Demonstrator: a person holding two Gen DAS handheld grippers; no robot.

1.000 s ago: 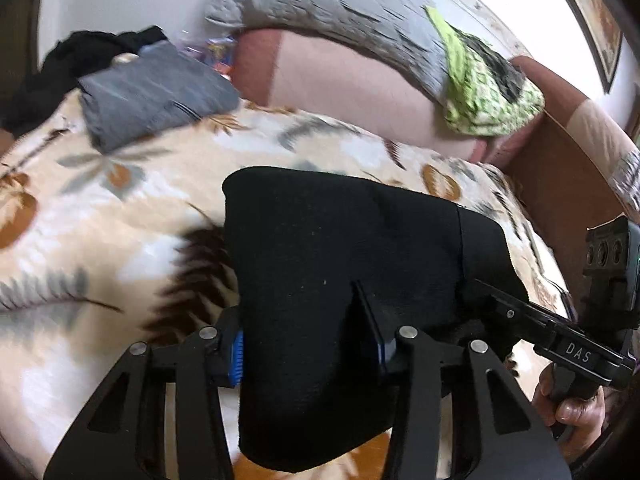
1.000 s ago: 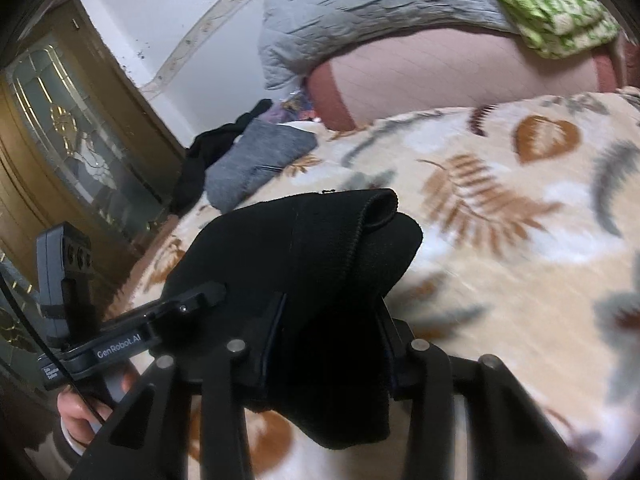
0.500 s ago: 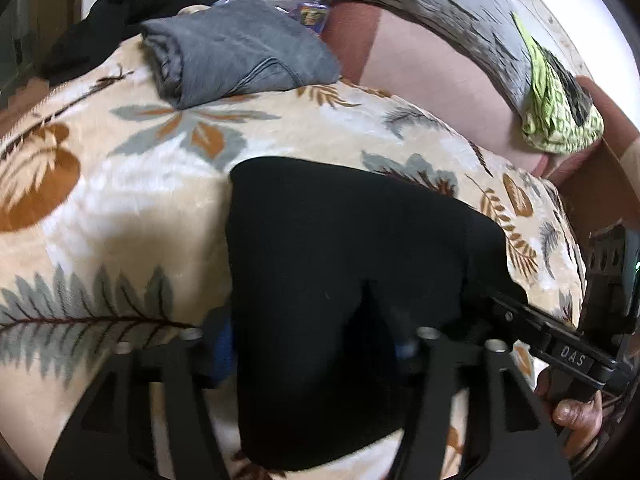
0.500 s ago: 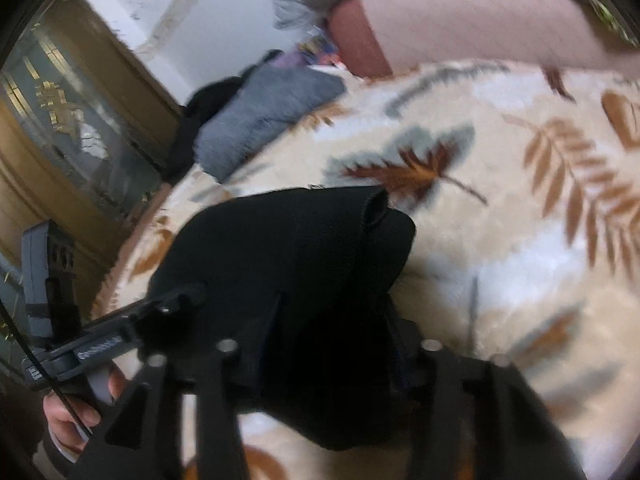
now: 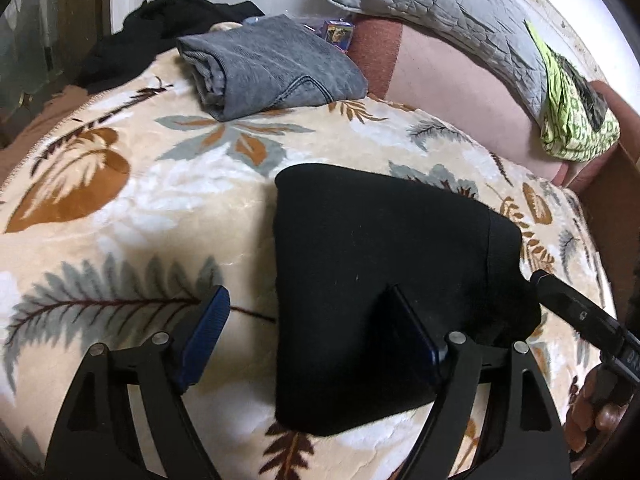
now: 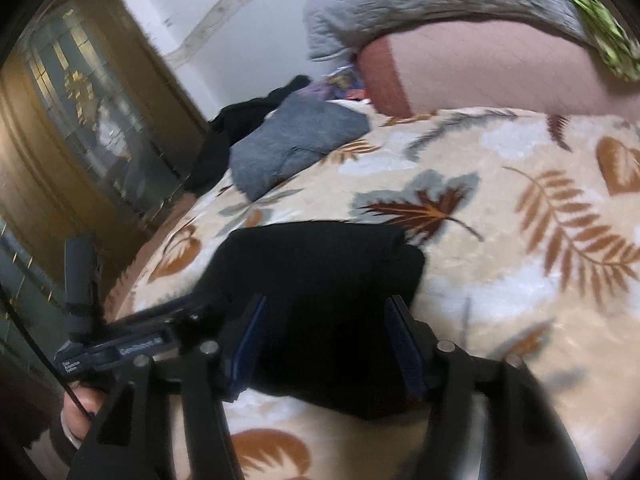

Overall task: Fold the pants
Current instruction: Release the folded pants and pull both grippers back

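R gripper (image 6: 326, 344) spread open w/ folded black pants (image 6: 320, 280) between fingers, on leaf-print blanket (image 6: 520, 280).

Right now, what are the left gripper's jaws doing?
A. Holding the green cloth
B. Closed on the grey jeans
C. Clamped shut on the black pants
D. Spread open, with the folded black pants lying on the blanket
D: the left gripper has its jaws wide apart, and the folded black pants lie flat on the leaf-print blanket.

leaf-print blanket (image 5: 120, 208), folded grey jeans (image 5: 272, 64), quilted pillow (image 5: 440, 8)

Black pants (image 5: 372, 236), folded into a compact bundle, flat on leaf-patterned blanket (image 5: 120, 216).
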